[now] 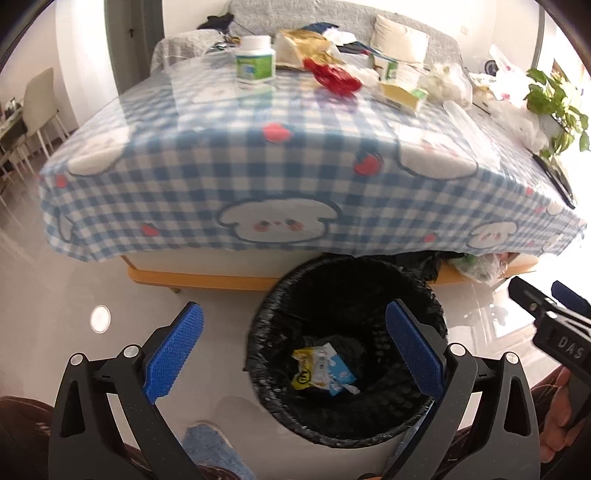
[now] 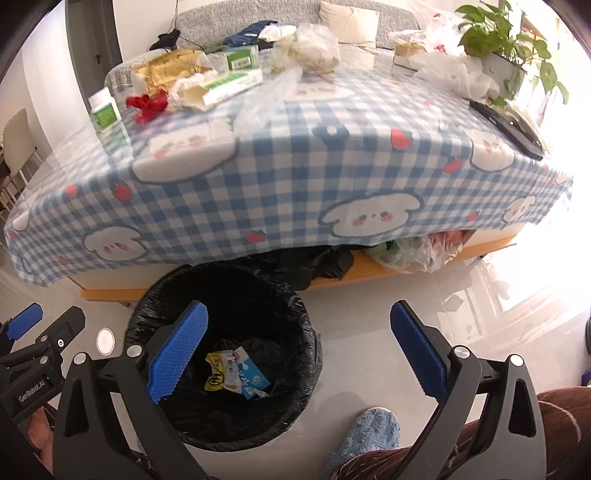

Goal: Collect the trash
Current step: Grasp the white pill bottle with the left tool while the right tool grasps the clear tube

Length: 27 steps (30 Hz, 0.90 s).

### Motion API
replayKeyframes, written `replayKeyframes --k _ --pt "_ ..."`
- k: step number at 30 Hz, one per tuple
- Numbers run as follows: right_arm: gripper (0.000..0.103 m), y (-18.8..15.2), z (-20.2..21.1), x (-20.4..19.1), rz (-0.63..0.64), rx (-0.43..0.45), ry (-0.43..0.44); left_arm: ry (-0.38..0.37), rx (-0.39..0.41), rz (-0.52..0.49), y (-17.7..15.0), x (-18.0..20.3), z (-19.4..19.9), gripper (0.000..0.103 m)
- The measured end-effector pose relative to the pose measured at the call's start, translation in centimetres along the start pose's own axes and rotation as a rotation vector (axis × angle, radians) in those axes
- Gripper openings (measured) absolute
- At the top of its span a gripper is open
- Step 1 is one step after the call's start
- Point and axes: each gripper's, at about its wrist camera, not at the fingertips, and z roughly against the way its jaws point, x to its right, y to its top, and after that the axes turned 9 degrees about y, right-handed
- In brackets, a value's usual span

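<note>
A black-lined trash bin (image 1: 273, 325) (image 2: 303, 321) stands on the floor before the table, with a yellow and blue wrapper (image 1: 323, 369) (image 2: 232, 374) inside. My left gripper (image 1: 295, 350) is open and empty above the bin. My right gripper (image 2: 299, 354) is open and empty just right of the bin. On the checkered table lie trash items: a red wrapper (image 1: 334, 77) (image 2: 147, 105), a white bottle (image 1: 255, 59) (image 2: 105, 110), green-white cartons (image 1: 400, 94) (image 2: 229, 85), a gold bag (image 1: 306, 46) (image 2: 170, 66) and crumpled plastic (image 1: 448, 83) (image 2: 314, 46).
A potted plant (image 2: 502, 40) (image 1: 554, 107) and a black remote (image 2: 509, 125) sit at the table's right side. Bags (image 2: 417, 251) lie under the table. A sofa (image 1: 332, 18) stands behind. My slippered foot (image 2: 369, 435) is by the bin. Chairs (image 1: 37, 107) stand left.
</note>
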Motion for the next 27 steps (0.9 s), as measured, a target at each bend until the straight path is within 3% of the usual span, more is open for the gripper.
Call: replayKeyframes --k 11,27 --pt "0.095 3.1 2.8 -0.2 0.01 0.068 0.005 -0.017 0.03 0.035 2.8 -2.0 2.0 0.097" --pt "0.095 8.6 2.2 -0.4 0.038 0.105 0.004 0.006 0.082 0.073 10.9 -3.4 0.6 0.097"
